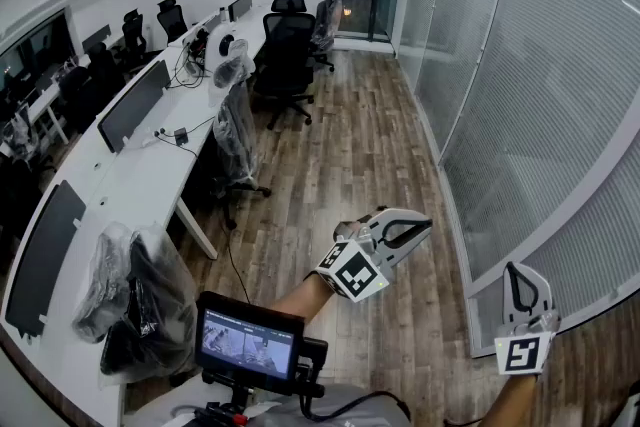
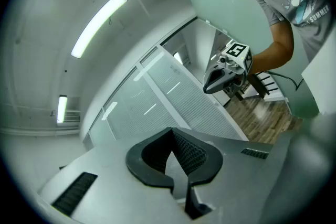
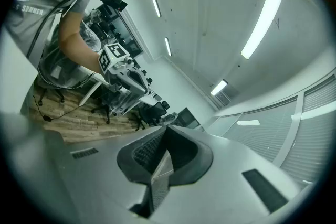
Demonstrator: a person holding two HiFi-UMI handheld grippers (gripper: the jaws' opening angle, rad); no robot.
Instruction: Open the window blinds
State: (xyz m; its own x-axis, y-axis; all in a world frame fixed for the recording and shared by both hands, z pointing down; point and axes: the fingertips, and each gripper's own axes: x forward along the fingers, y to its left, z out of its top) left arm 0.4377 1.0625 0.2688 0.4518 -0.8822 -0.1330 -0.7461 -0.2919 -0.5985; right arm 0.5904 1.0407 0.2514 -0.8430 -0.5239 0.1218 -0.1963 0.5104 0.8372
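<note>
Closed white slatted window blinds (image 1: 560, 105) cover the glass wall along the right of the head view. My left gripper (image 1: 426, 227) is held up in mid-air over the wood floor, pointing right toward the blinds, shut with nothing in it. Lower right, my right gripper (image 1: 516, 269) is close in front of the blinds' lower frame, also shut and empty. In the left gripper view the shut pads (image 2: 185, 152) face the blinds (image 2: 173, 97), and the right gripper (image 2: 208, 86) shows beyond. The right gripper view shows its own pads (image 3: 152, 157) together and the left gripper (image 3: 151, 96) across the room.
A long white desk (image 1: 140, 185) with dark monitors (image 1: 132, 103) runs along the left. Black office chairs (image 1: 282, 65), some wrapped in plastic (image 1: 235, 130), stand beside it. A small screen (image 1: 248, 340) on the person's rig sits at the bottom. Wood floor (image 1: 350, 165) lies between desk and blinds.
</note>
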